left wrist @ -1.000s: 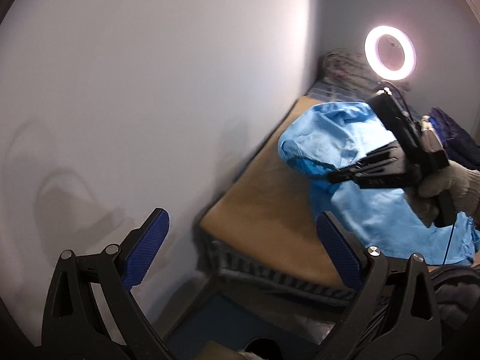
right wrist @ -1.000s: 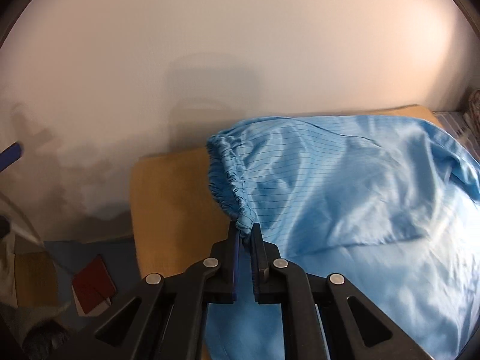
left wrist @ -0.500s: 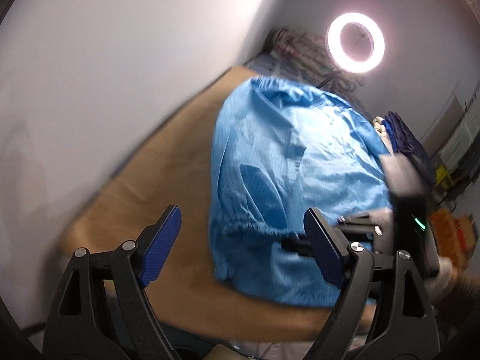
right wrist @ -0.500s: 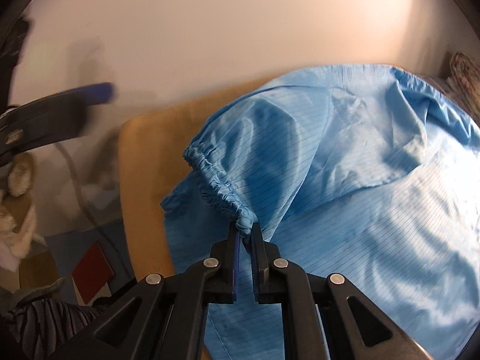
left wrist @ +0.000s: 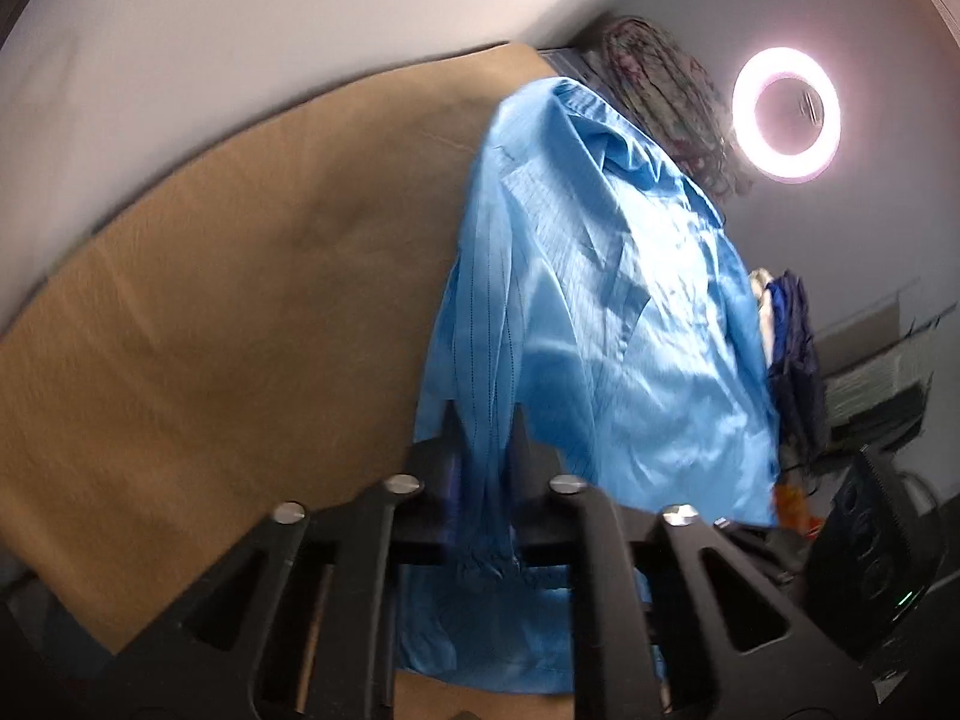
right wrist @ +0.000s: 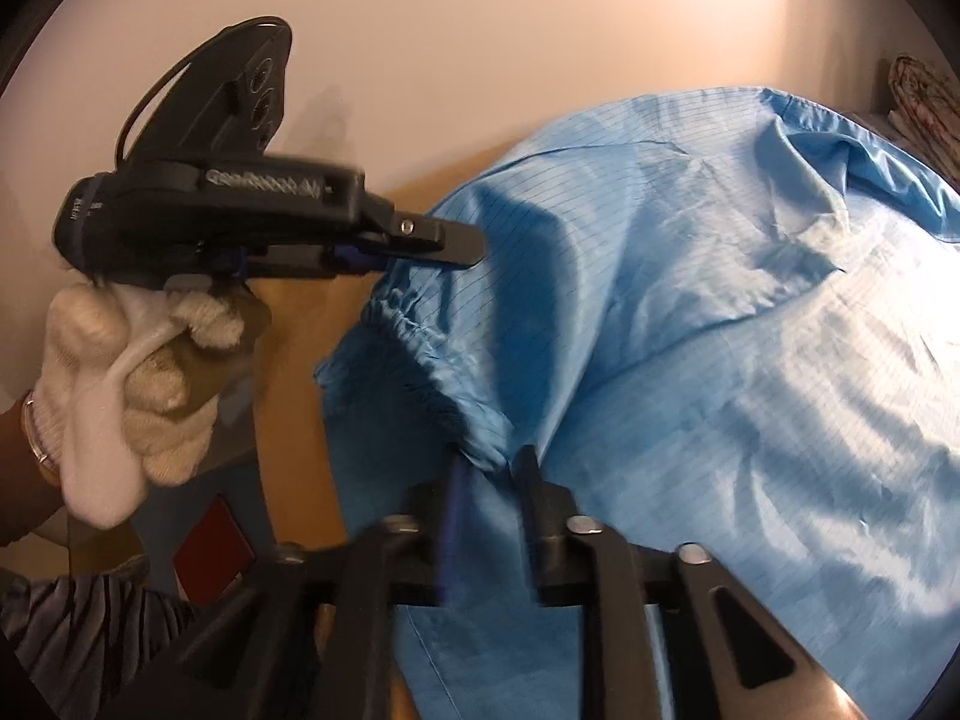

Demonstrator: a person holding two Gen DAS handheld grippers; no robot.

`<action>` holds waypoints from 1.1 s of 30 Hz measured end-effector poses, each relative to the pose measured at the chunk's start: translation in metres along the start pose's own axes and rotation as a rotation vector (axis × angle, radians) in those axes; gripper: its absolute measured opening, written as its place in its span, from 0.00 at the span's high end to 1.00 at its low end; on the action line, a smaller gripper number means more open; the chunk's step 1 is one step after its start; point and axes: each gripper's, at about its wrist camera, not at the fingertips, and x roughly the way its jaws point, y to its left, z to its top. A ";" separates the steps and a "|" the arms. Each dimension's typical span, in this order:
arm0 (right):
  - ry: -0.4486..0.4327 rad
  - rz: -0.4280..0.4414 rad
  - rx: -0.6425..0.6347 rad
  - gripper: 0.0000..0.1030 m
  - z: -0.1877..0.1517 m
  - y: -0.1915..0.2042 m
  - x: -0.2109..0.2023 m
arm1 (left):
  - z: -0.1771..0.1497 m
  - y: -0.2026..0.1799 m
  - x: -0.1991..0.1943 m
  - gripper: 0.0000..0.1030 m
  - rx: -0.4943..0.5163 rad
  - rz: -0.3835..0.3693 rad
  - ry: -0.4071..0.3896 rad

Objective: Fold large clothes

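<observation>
Left wrist view: the left gripper [left wrist: 480, 450] is closing on a blue garment [left wrist: 600, 312] lying across a tan-covered surface [left wrist: 240, 312] beside a pale wall [left wrist: 240, 30], a ring light [left wrist: 785, 114] glowing, as the right gripper [right wrist: 489, 474] is opening around the elastic cuff [right wrist: 432, 372]

Light blue fabric garment [left wrist: 636, 324], thin dark pinstripe grid, gathered elastic cuff [right wrist: 420, 336] same blue. Tan cloth table cover [left wrist: 228, 324], plain. Black plastic left gripper [right wrist: 432, 243], blue pads. Black right gripper [right wrist: 489, 480], blue pad. Cream knit glove on hand [right wrist: 132, 384]. Pink-white ring light [left wrist: 785, 114] at 2 o'clock. Dark red card [right wrist: 213, 546] at 8 o'clock. Wall white.
</observation>
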 end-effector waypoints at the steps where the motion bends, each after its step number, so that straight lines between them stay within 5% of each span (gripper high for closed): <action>1: -0.005 0.022 0.012 0.68 0.000 -0.005 -0.005 | 0.000 -0.003 -0.001 0.96 0.017 -0.001 -0.005; 6: -0.096 0.032 0.138 0.69 0.009 -0.044 -0.028 | 0.006 -0.008 -0.016 0.99 0.039 -0.002 -0.063; 11: -0.150 -0.016 0.304 0.83 0.033 -0.085 -0.010 | 0.020 -0.019 -0.039 1.00 0.077 0.002 -0.125; 16: -0.091 -0.069 0.367 0.85 0.060 -0.103 0.038 | 0.037 -0.039 -0.065 1.00 0.155 0.002 -0.186; 21: -0.074 0.035 0.452 0.83 0.071 -0.117 0.067 | 0.040 -0.055 -0.079 1.00 0.236 -0.013 -0.208; 24: -0.110 0.024 0.458 0.63 0.071 -0.128 0.043 | 0.030 -0.063 -0.077 1.00 0.301 -0.020 -0.180; 26: -0.158 0.012 0.468 0.59 0.070 -0.138 0.020 | 0.020 -0.070 -0.072 1.00 0.348 -0.026 -0.156; 29: -0.233 -0.003 0.519 0.29 0.077 -0.154 -0.014 | 0.004 -0.082 -0.066 1.00 0.419 -0.034 -0.124; 33: -0.294 -0.022 0.536 0.25 0.110 -0.161 -0.037 | -0.013 -0.095 -0.056 1.00 0.483 -0.038 -0.080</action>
